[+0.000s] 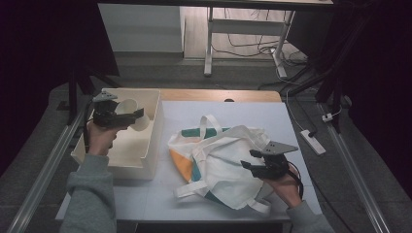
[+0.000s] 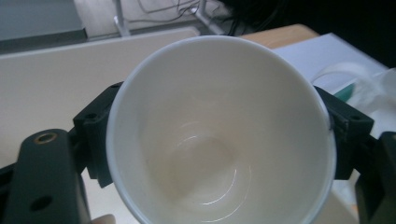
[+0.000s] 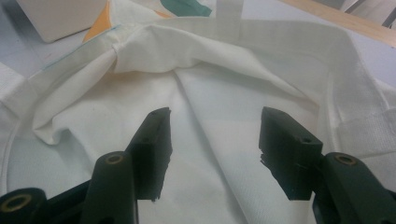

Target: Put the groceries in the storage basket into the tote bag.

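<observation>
Cup (image 1: 130, 112) clamped across its rim by the left gripper (image 1: 127, 117) fingers, above the left-hand bin (image 1: 150, 145), ready for bagging. Right gripper (image 1: 252, 164) fingers half open, empty, over the tote bag (image 1: 223, 165) on the table (image 1: 272, 116).

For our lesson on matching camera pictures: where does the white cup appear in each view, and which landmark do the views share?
High view: the white cup is at upper left, over the cream bin, held in the left claw.
Left gripper view: the cup takes up the centre, mouth toward the camera, a black jaw on either side.
Right gripper view: not in it.
Shared landmark: the white tote bag, at far right in the left gripper view, under the right claw.
</observation>
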`<state>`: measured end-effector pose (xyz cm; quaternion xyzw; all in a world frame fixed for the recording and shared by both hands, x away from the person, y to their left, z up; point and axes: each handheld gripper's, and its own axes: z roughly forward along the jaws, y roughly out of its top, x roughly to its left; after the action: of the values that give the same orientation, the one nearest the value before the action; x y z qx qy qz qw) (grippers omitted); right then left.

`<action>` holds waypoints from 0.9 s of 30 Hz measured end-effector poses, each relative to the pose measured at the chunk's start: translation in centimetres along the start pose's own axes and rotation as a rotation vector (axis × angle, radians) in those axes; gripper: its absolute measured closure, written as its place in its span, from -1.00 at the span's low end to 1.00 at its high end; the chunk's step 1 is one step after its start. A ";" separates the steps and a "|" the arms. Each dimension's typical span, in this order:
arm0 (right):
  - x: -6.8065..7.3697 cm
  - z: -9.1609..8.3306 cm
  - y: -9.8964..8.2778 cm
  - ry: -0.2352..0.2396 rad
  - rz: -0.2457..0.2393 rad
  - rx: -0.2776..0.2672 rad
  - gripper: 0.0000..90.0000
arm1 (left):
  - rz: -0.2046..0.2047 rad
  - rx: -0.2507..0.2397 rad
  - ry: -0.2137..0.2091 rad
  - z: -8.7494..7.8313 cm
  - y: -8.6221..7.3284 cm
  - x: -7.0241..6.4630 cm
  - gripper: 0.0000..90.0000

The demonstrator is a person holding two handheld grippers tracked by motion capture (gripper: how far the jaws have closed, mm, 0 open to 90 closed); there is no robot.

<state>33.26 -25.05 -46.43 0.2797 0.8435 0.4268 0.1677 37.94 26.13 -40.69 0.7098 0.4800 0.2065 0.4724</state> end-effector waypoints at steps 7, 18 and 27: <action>0.0 0.1 0.0 0.000 -0.001 0.002 -0.02 | 0.024 -0.067 -0.050 -1.3 1.0 -1.5 -0.56; 0.1 0.1 -0.1 -0.004 -0.001 0.003 -0.02 | 0.020 -0.162 -0.185 -2.6 1.8 -3.3 -0.56; 0.1 0.2 -0.1 -0.005 -0.009 -0.001 -0.02 | 0.046 -0.190 -0.294 -2.8 2.3 -5.6 -0.56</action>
<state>33.23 -24.89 -46.62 0.2769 0.8440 0.4260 0.1716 34.44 22.27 -36.45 0.6953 0.3679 0.1555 0.5975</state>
